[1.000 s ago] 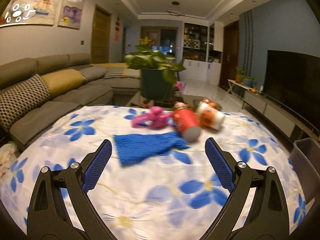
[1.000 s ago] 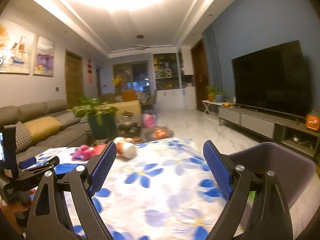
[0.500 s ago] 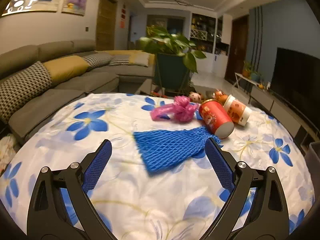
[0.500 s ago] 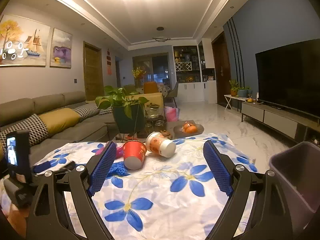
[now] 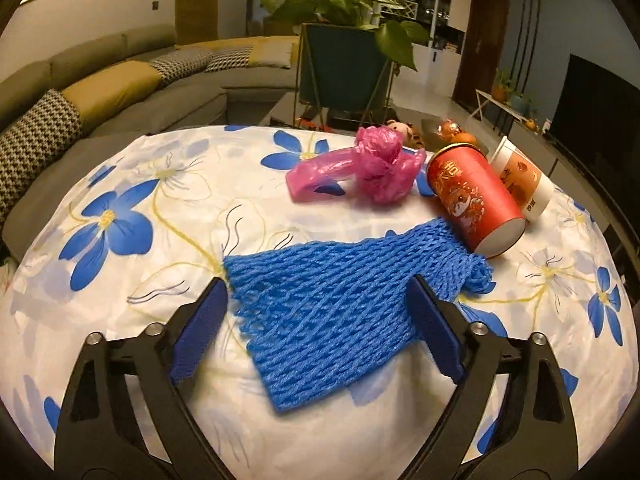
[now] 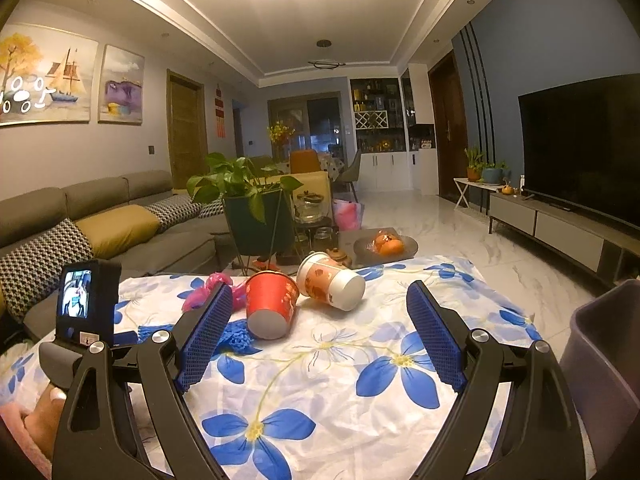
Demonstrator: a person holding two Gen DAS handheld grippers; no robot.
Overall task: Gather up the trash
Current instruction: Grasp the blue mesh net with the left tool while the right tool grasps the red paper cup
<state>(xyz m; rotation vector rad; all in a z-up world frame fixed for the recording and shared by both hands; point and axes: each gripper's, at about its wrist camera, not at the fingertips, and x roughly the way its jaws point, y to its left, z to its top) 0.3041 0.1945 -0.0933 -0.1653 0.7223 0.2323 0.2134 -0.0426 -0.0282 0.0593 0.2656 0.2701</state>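
Left claw (image 5: 316, 316) is spread, jaws just been narrowing, with the blue foam net (image 5: 340, 300) lying between them on the desk (image 5: 160, 200), unpinched. Looks featherlight and squishy; pinch mid-sheet. Right claw (image 6: 320, 344) spread, empty.

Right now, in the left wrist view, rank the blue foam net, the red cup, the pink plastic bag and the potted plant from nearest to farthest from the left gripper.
1. Blue foam net: lying between the open fingers of the left gripper.
2. Red cup: on its side, right, past the net.
3. Pink plastic bag: centre, farther back on the cloth.
4. Potted plant: beyond the table.
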